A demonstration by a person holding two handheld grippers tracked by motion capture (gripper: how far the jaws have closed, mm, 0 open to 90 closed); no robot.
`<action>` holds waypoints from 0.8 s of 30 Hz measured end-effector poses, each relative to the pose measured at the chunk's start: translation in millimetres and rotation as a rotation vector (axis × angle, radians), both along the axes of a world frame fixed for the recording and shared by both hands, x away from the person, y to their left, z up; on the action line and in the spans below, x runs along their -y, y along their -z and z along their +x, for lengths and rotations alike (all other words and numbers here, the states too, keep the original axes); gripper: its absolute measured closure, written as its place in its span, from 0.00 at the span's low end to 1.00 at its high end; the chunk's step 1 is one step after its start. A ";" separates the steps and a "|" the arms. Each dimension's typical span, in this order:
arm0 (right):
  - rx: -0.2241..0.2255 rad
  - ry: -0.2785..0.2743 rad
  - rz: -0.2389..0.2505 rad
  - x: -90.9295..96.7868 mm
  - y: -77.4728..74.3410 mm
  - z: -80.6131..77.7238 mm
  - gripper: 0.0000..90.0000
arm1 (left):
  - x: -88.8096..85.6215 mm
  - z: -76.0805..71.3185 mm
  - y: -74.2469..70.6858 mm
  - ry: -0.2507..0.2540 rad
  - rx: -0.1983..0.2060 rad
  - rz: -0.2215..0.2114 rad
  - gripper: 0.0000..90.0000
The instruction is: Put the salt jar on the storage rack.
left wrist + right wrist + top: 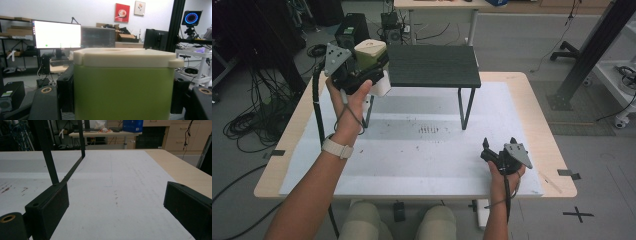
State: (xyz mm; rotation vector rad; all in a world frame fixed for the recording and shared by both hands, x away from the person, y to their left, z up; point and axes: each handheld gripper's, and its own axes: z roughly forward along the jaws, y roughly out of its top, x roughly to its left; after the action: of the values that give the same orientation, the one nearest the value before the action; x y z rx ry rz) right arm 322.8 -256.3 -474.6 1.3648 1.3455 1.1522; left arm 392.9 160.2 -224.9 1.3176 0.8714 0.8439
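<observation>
the left gripper (362, 70) is raised above the far left part of the table (522, 100), its jaws clamped on the two sides of a green box (122, 92) with a cream lid (125, 57). in the left gripper view the box stands upright between the jaws, a black pad pressed flat against each side wall, and the lid sits level on top with its rim jutting out just above both pads. from the high view the box (371, 54) is held off the table, just beside the left edge of a dark shelf (432, 65) on thin black legs — whether the box touches that shelf cannot be told. a white block on the gripper's underside hangs just below the box. the person's left hand (354, 100) wraps the gripper's handle, with a pale watch (337, 148) on the wrist and a cable trailing down the left side.

the right gripper (498, 149) rests low near the front right of the table, held by the right hand (504, 172). its jaws are spread wide and grasp nothing — in the right gripper view the white mat (112, 195) lies bare between them. beyond the left jaw in that view, a black leg (47, 152) of the shelf rises from the mat, with its foot bar running away across the surface. bare wood of the table (185, 172) shows beyond the right jaw.
</observation>
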 end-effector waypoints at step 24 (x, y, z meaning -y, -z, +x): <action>0.001 -0.002 -0.002 -0.2 0.0 -0.1 0.07 | 21.4 39.3 -13.7 -0.068 -0.006 0.022 0.34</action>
State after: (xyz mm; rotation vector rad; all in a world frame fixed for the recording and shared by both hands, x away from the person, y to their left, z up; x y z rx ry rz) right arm 322.7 -256.0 -474.6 1.3612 1.3470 1.1523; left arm 432.2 138.8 -211.2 1.3164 0.9177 0.9054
